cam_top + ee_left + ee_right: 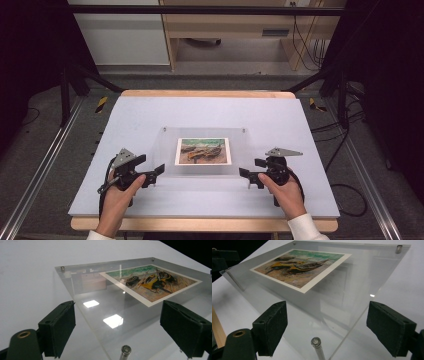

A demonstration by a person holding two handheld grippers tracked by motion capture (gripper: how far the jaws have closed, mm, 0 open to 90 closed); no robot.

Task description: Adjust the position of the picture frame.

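Clear, flat acrylic picture frame [204, 151] with a painted print of boats [203, 151], lying mid-frame on the pale lilac bench [150, 115]. Likely rigid, fairly light, slick and scratch-prone. Best taken at the near corners, by the metal standoff pins [125, 351]. Left gripper [159, 170] and right gripper [244, 173] flanking those corners, fingers [272, 325] spread wide, holding nothing.
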